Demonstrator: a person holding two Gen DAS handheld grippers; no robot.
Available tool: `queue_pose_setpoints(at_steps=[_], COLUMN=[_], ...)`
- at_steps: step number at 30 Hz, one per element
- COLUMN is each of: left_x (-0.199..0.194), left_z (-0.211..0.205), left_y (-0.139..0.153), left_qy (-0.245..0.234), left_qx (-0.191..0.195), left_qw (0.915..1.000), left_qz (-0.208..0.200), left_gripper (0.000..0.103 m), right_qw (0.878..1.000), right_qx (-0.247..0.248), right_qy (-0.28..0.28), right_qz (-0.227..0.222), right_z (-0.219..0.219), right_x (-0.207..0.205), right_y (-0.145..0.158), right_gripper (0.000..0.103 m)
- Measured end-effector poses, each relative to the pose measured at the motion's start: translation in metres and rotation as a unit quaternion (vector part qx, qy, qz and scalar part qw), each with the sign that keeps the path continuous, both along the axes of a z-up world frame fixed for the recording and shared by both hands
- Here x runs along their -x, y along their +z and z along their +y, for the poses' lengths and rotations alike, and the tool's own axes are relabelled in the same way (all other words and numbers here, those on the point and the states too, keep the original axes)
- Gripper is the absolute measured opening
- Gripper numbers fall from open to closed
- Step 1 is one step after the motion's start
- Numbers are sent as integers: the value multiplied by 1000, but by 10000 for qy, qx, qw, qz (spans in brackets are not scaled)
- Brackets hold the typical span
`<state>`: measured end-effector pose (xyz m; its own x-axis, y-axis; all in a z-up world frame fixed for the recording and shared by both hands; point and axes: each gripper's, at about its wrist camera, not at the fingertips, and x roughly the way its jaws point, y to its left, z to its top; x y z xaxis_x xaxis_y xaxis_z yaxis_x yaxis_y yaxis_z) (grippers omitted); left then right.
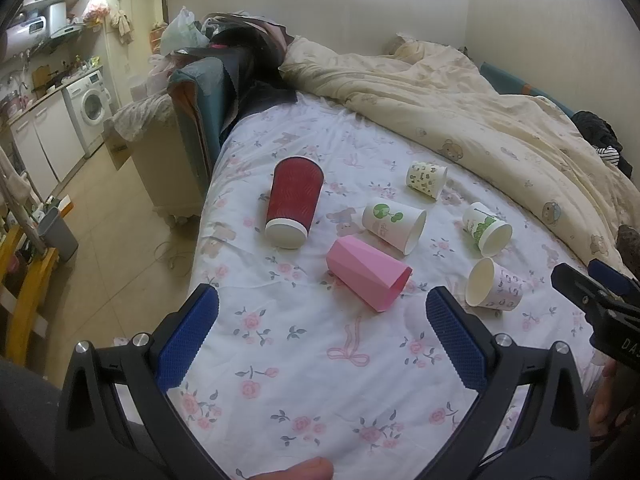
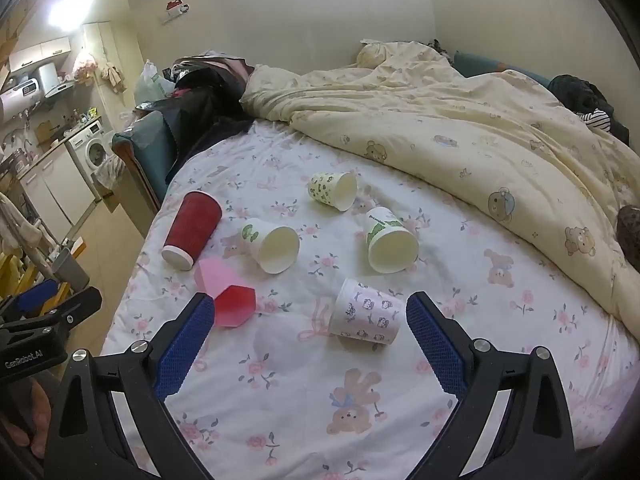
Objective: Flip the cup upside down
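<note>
Several cups lie on their sides on the floral bedsheet (image 1: 304, 384). A pink faceted cup (image 1: 366, 278) lies just beyond my open left gripper (image 1: 322, 300); it also shows in the right wrist view (image 2: 226, 290). A tall red ribbed cup (image 1: 294, 202) (image 2: 192, 230) lies to the left. A white cup with small cartoon prints (image 2: 366, 312) (image 1: 494, 284) lies between and just beyond the fingers of my open right gripper (image 2: 306, 308). Three more white printed cups (image 2: 272, 244) (image 2: 390, 240) (image 2: 334, 190) lie farther back. Both grippers are empty.
A cream quilt with bears (image 2: 460, 120) is bunched along the far and right side of the bed. Dark clothes and bags (image 1: 240, 52) pile at the bed's far left corner. The bed edge drops to a tiled floor (image 1: 112, 240) on the left, with a grey bin (image 1: 58, 232) there.
</note>
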<state>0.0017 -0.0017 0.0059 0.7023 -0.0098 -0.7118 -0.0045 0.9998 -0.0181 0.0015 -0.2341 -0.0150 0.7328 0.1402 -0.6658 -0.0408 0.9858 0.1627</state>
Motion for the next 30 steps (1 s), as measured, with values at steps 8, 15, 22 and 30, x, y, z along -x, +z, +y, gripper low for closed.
queue_pose_setpoints(at_steps=[8, 15, 22, 30], left_x=[0, 1, 2, 3], left_z=[1, 1, -1, -2], left_y=[0, 0, 1, 2], left_qy=[-6, -15, -47, -38], left_qx=[-5, 5, 23, 23], left_qw=[10000, 10000, 10000, 10000], left_qz=[-11, -11, -8, -17], left_gripper=[102, 102, 102, 102], right_qw=[10000, 10000, 10000, 10000], right_qx=[1, -9, 19, 18], right_qy=[-1, -3, -26, -17], right_qz=[12, 21, 49, 33], right_z=[0, 0, 3, 2], right_x=[2, 3, 3, 3], right_y=[2, 2, 1, 1], right_gripper=[99, 99, 99, 99])
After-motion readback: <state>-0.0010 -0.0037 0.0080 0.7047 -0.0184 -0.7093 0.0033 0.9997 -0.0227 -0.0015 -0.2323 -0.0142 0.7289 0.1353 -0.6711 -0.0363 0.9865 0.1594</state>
